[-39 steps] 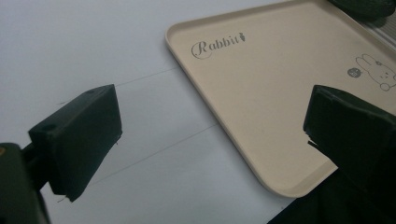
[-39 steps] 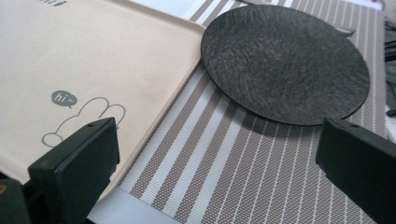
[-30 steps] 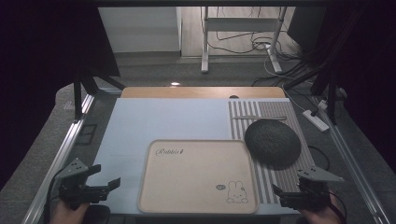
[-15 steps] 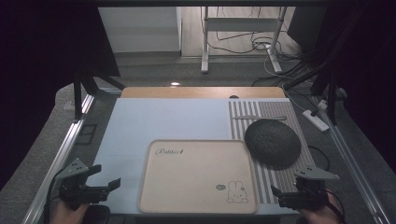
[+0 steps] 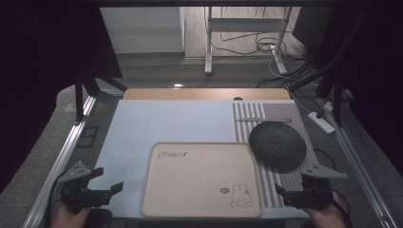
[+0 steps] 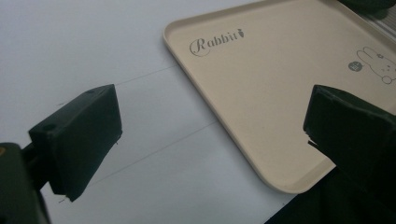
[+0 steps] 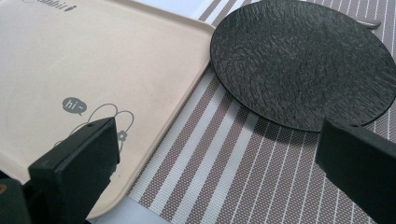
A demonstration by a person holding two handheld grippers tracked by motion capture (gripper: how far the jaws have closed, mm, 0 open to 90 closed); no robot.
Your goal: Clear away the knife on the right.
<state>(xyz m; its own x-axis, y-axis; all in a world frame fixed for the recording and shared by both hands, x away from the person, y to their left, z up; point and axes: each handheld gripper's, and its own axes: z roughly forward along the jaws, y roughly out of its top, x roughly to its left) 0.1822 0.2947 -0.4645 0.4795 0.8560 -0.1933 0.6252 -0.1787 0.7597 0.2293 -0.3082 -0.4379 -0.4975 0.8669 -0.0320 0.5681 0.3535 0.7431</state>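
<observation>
With both the left gripper (image 5: 107,186) and right gripper (image 5: 284,192) spread and empty, the tray (image 5: 202,178) between them looks stiff, light and slick, best pinched at its raised rim.

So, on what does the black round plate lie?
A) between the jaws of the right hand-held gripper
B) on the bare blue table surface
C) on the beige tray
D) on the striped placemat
D: the black plate rests on the striped placemat, just beside the corner of the beige tray.
</observation>
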